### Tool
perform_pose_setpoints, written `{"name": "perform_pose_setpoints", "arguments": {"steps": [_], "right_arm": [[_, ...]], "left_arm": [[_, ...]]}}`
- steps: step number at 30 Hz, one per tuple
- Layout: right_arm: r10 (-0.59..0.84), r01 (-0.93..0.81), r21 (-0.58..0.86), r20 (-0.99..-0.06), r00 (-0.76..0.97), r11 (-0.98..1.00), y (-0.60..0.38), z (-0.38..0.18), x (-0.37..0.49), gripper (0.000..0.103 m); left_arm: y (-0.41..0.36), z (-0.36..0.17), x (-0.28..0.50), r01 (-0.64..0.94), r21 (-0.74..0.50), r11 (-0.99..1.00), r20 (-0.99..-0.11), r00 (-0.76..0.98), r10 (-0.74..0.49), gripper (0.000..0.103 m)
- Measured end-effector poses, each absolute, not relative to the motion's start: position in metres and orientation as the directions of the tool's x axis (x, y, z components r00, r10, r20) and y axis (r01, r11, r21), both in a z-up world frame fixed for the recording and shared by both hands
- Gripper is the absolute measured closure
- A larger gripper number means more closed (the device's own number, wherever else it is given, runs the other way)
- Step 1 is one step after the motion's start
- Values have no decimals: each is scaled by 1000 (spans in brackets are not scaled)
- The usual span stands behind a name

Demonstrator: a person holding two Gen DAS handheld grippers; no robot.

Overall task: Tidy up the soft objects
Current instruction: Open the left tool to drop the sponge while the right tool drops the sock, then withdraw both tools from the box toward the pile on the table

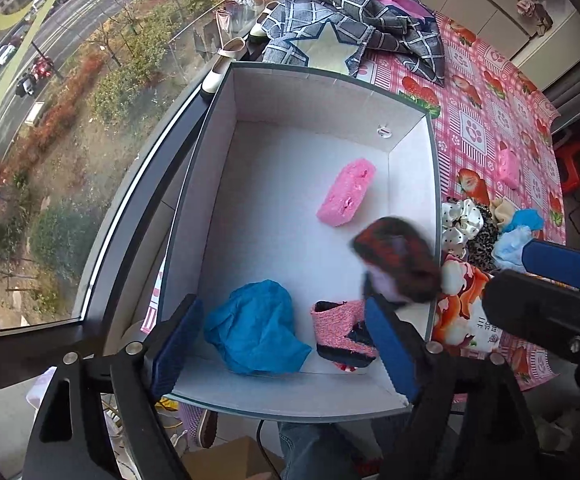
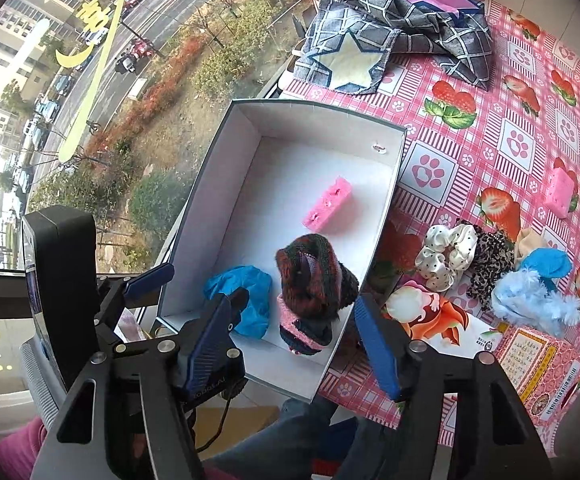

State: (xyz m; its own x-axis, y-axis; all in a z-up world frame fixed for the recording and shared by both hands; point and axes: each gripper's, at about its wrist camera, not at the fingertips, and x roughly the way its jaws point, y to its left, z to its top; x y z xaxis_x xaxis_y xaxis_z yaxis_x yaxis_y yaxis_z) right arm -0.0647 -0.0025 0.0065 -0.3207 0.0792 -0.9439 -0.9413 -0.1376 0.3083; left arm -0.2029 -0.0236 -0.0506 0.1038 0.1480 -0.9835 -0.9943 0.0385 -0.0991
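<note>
Above white box (image 2: 386,184): both grippers (image 1: 285,344) (image 2: 296,340) spread, pinching nothing; dark sock (image 2: 316,280) between; scrunchies (image 2: 450,256) heaped beside on pink tablecloth (image 2: 490,136).

Pink sponge (image 1: 346,193), blue cloth (image 1: 253,328), maybe brown/red sock (image 2: 314,280)

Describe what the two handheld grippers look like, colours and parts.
Both the left gripper and the right gripper have black angular frames with silver bolt heads and blue ribbed pads. A black cable hangs under the left one. Blue jeans show below.
</note>
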Motion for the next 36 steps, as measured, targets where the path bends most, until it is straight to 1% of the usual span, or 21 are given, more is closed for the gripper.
{"name": "perform_pose_setpoints", "arguments": {"steps": [1,2,3,4,8,12,18,22,26,29,36], "right_arm": [[83,-942,306,-944,-318,-136,-2,7,-64,33],[83,-943,307,-944,-319,-132,-2,8,-62,26],[84,-941,315,-942,-326,-125,-2,9,-60,9],[88,-940,321,-939,-331,-116,-2,9,-57,1],[103,-945,317,-941,-324,-74,-3,15,-38,1],[125,-950,313,-942,-311,-3,-3,22,-2,1],[171,-949,292,-948,-270,121,-4,36,77,1],[170,-934,271,-957,-235,232,-7,32,137,1],[143,-910,264,-963,-229,321,-13,18,186,1],[90,-895,260,-965,-244,361,-14,-4,215,1],[-81,-886,303,-933,-351,351,7,-69,242,1]], "left_arm": [[-23,-50,-202,-994,-104,35,-983,108,150,13],[-23,-50,-202,-994,-107,31,-983,111,149,7],[-23,-50,-202,-994,-111,23,-982,113,149,1],[-22,-49,-203,-992,-123,13,-980,124,153,1],[-21,-44,-201,-988,-156,-2,-973,153,174,0],[-20,-36,-187,-986,-163,33,-968,166,186,0],[-17,-29,-147,-977,-166,132,-966,188,177,0],[-14,-27,-113,-966,-157,206,-968,191,162,0],[-11,-28,-82,-954,-138,267,-972,182,148,0],[-8,-32,-62,-948,-127,292,-977,170,129,0],[-4,-41,-31,-949,-91,303,-988,125,94,0]]}}
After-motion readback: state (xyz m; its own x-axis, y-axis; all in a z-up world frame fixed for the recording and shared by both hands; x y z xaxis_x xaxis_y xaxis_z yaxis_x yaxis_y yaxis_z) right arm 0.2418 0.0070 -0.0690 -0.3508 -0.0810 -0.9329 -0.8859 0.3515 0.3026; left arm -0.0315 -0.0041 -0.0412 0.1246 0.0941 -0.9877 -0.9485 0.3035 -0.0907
